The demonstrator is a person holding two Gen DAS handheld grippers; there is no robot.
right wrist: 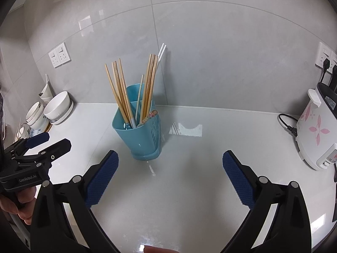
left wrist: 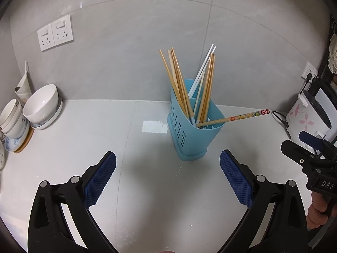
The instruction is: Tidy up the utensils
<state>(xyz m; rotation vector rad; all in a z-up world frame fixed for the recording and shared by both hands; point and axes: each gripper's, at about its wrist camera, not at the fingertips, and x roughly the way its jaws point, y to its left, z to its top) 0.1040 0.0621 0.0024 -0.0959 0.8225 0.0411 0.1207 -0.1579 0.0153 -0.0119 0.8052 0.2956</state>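
A blue perforated utensil holder point(left wrist: 190, 130) point(right wrist: 140, 136) stands on the white counter against the grey tiled wall. Several wooden chopsticks point(left wrist: 178, 82) point(right wrist: 118, 88) and two white ones point(left wrist: 202, 73) point(right wrist: 160, 53) stand in it. One painted chopstick point(left wrist: 238, 117) point(right wrist: 150, 116) leans far out over the rim toward the right. My left gripper point(left wrist: 168, 177) is open, short of the holder, with nothing between its blue pads. My right gripper point(right wrist: 170, 177) is open too, just right of the holder. Each gripper appears in the other's view: right gripper point(left wrist: 299, 142), left gripper point(right wrist: 54, 141).
Stacked white bowls point(left wrist: 41, 105) point(right wrist: 56, 106) and cups sit at the left of the counter. A white rice cooker point(left wrist: 309, 118) point(right wrist: 318, 128) with pink flowers and its black cable point(right wrist: 287, 123) stand at the right. Wall sockets point(left wrist: 55, 32) are on the wall above the bowls.
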